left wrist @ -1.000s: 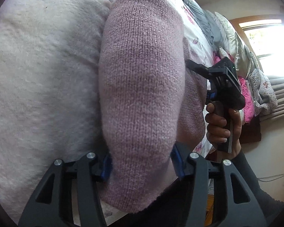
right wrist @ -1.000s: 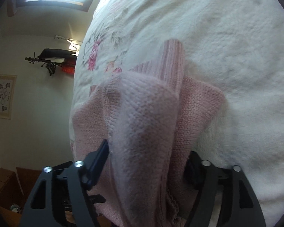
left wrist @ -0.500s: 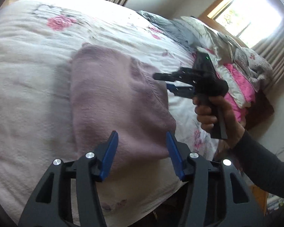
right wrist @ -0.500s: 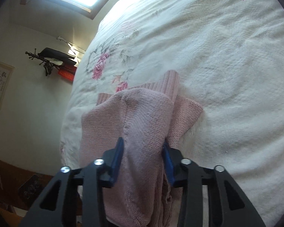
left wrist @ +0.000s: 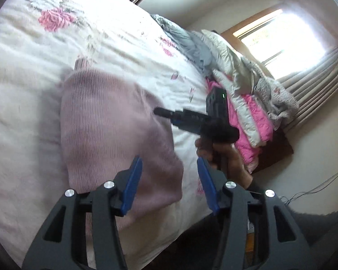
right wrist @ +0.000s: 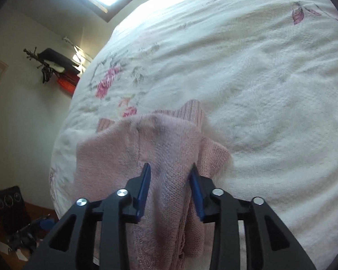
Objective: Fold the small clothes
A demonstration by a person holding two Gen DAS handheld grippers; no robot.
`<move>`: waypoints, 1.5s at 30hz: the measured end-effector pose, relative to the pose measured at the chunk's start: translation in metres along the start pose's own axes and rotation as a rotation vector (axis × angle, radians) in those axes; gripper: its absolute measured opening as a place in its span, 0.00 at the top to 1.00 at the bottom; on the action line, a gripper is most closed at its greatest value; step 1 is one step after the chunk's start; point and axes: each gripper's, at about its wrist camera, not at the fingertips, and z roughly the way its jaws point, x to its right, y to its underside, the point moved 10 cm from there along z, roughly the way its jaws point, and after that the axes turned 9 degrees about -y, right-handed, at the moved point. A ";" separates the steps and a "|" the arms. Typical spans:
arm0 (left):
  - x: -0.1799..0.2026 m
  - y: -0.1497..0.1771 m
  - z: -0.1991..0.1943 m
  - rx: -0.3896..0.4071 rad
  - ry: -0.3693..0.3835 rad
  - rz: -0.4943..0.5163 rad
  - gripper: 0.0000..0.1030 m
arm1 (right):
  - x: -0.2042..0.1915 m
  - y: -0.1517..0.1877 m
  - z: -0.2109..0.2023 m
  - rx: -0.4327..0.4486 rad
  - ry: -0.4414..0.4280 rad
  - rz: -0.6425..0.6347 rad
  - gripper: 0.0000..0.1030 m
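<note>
Sweater (left wrist: 115, 135), pink knit, folded on the floral bedspread (left wrist: 22, 85) near the bed's edge; its near hem is cut off behind both tools. Left gripper (left wrist: 169, 181) hovers above it, fingers apart and empty. Right gripper (right wrist: 170, 187), gripped by a hand (left wrist: 223, 157), has fingers apart astride a raised fold; contact unclear.

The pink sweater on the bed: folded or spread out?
Folded. The sweater lies as a compact bundle with layers doubled over, a ribbed cuff poking out.
</note>
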 end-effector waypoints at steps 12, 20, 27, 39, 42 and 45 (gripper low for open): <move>-0.094 -0.051 0.077 -0.153 -0.100 -0.129 0.98 | 0.004 0.013 0.032 -0.077 -0.032 -0.033 0.96; -0.045 -0.049 0.037 -0.075 -0.155 0.054 0.73 | -0.020 0.022 -0.003 -0.061 -0.085 -0.067 0.96; -0.050 -0.004 0.066 -0.161 -0.251 0.161 0.92 | -0.013 0.073 0.007 -0.154 -0.008 -0.143 1.00; -0.049 0.035 0.031 -0.131 -0.297 0.125 0.60 | -0.025 0.125 -0.028 -0.173 0.016 -0.138 0.98; -0.052 0.032 0.031 -0.115 -0.290 0.084 0.62 | -0.015 0.131 -0.015 -0.176 0.045 -0.122 1.00; -0.042 0.032 0.017 -0.090 -0.350 0.104 0.46 | -0.034 0.129 -0.032 -0.134 0.035 -0.141 0.87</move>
